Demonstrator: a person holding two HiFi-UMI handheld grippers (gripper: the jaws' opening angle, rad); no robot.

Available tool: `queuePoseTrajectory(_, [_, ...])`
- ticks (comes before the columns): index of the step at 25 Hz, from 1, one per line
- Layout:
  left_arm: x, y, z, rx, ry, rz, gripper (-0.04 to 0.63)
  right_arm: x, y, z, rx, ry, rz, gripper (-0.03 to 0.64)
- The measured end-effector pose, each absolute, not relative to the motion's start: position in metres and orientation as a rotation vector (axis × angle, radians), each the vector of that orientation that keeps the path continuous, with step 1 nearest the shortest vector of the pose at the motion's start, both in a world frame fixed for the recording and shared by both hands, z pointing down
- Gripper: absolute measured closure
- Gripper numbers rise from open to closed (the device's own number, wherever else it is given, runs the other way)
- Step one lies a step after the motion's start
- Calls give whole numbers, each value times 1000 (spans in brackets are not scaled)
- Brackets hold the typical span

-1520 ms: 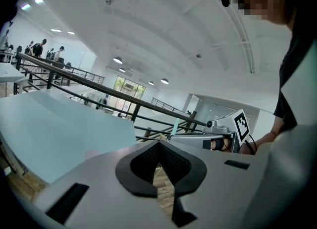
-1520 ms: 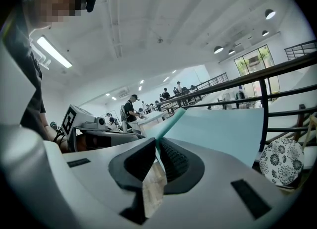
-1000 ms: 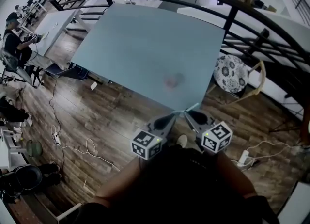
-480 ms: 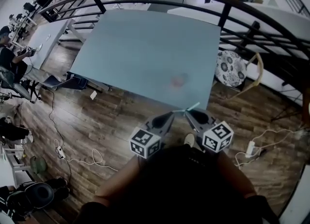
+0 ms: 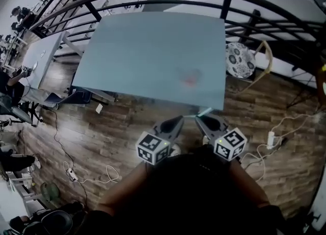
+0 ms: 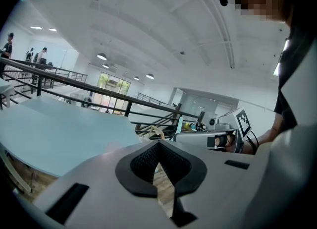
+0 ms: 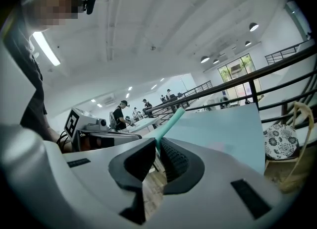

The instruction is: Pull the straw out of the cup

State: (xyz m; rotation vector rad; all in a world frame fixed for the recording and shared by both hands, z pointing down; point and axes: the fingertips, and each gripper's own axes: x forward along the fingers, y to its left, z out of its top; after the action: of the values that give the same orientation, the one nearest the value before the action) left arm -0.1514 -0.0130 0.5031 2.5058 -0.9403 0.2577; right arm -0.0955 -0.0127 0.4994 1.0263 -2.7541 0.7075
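- Left tool and right tool have shifted along the worktop's near edge.
- Right tool — pinching the teal straw just off that edge.
- Left tool — pressed together, empty.

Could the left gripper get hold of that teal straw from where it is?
Probably yes: the straw juts out of the right gripper, the left gripper is close beside it, nothing between. Its shut fingers would need opening first.

A pale blue table stands beside a black railing on wood floor.
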Motion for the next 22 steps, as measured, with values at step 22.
queuePoseTrajectory(22, [-185, 41, 506, 2541, -803, 212, 584, -145, 70, 503, 1081, -2692, 695, 575])
